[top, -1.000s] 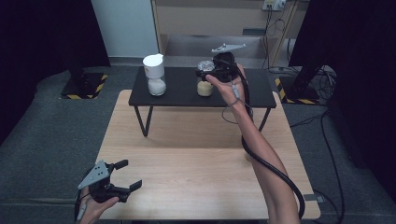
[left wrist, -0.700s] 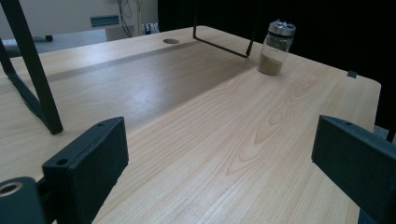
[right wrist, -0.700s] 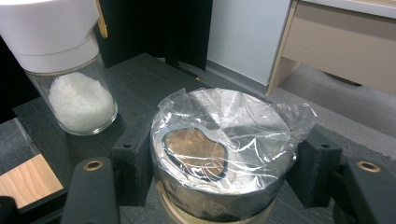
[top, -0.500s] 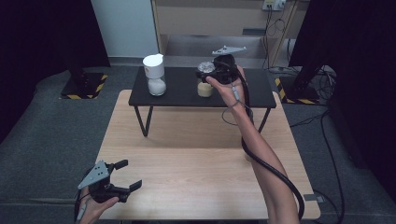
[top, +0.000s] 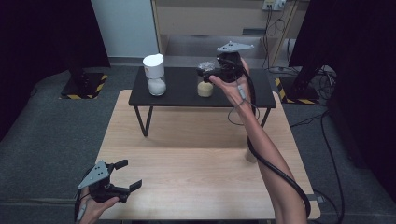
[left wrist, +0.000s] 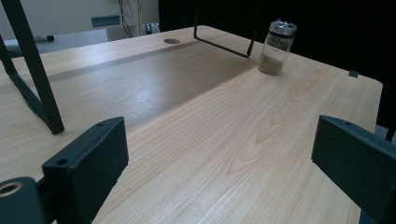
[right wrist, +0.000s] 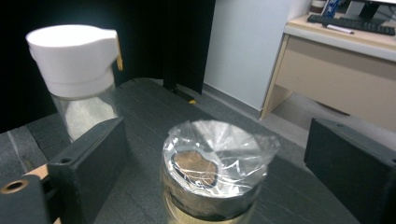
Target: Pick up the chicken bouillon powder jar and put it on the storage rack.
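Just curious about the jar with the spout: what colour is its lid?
White. The lid tops a clear jar, best seen in the right gripper view.

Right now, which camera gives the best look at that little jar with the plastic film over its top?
The right gripper view: the film-covered jar sits close up between the open jaws, its crinkled wrap and silvery cap plain. The high view shows it small on the black shelf, partly behind the right gripper. The left gripper view shows a different jar.
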Motion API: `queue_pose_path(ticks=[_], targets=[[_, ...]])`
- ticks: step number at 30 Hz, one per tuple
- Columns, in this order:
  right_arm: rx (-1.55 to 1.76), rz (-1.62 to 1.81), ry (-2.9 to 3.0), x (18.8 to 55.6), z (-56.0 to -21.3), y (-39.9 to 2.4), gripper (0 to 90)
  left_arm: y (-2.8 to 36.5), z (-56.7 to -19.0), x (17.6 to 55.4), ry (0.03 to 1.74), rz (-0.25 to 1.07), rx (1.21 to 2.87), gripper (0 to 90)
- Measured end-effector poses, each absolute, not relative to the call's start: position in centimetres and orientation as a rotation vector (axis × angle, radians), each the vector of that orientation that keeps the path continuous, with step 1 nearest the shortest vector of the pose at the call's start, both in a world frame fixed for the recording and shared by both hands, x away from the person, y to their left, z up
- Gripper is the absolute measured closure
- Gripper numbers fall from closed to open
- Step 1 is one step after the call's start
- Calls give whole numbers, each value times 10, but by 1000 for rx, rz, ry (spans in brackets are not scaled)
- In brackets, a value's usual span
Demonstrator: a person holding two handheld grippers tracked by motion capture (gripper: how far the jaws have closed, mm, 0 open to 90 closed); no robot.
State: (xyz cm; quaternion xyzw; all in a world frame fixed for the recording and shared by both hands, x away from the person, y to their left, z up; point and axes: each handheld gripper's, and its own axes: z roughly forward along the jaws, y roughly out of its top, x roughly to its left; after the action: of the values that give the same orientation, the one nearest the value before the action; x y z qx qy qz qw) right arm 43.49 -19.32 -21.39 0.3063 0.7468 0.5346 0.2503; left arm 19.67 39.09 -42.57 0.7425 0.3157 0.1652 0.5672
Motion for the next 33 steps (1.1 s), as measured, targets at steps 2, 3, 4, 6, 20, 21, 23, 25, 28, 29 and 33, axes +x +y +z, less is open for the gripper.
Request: queue_pose_path(ticks=[2, 3, 4, 6, 20, 21, 23, 25, 28, 29, 33], targets=[[830, 1477, 2033, 432, -208, -199, 61, 391, -426, 197, 742, 389, 1745, 25], [826, 1484, 2028, 431, -206, -201, 60, 391, -426, 197, 742, 389, 1746, 25], [823, 1488, 2019, 428, -204, -203, 60, 391, -426, 197, 742, 390, 1746, 25], [817, 1484, 2014, 424, -200, -206, 60, 391, -425, 197, 743, 390, 1747, 25], [750, 1516, 1994, 394, -181, -236, 62, 390, -425, 196, 746, 393, 1750, 25], [747, 1525, 1991, 391, -181, -239, 62, 390, -425, 196, 746, 393, 1750, 25], [734, 1538, 1989, 387, -181, -242, 62, 390, -425, 197, 745, 393, 1751, 25], [721, 1545, 1987, 382, -182, -245, 62, 389, -425, 197, 745, 393, 1752, 25], [708, 1547, 1993, 376, -186, -246, 62, 389, -425, 196, 745, 394, 1752, 24], [704, 1552, 1996, 374, -187, -247, 62, 389, -425, 196, 745, 394, 1751, 25], [678, 1552, 2001, 367, -189, -249, 62, 389, -424, 196, 744, 395, 1752, 25]])
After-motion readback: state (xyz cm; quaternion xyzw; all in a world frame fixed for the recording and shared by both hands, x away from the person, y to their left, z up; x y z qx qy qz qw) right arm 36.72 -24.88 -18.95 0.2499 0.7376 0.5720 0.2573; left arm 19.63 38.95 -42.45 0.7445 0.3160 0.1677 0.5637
